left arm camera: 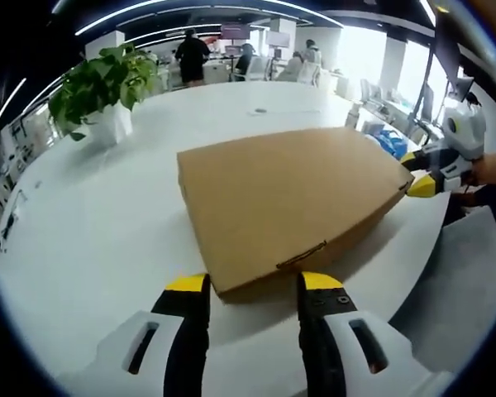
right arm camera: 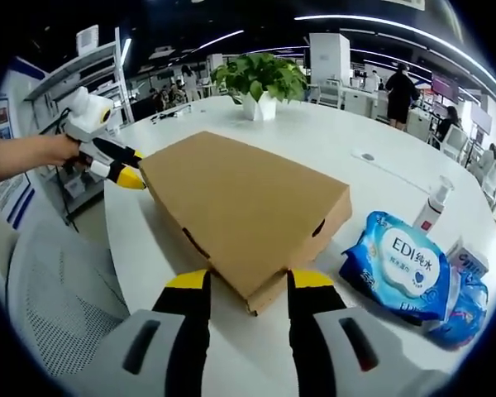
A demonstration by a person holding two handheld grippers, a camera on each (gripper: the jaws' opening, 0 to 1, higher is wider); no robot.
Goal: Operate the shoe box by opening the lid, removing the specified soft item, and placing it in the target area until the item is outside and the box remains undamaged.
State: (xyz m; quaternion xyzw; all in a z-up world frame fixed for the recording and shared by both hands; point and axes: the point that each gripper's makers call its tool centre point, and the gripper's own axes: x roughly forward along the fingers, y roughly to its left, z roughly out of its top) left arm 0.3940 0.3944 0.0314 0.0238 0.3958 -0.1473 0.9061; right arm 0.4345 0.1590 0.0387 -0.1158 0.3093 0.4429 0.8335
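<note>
Left gripper view shows both grippers' jaws wide at corners of the closed shoe box (left arm camera: 281,207); next, I judge, lift the lid.

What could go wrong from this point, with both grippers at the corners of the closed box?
1. The cardboard box is still closed; the left gripper and right gripper straddle corners, so prying there might crease or tear the lid.
2. The box sits near the white table edge and could slide off.
3. The wipes pack and pump bottle lie close and may get knocked.
</note>
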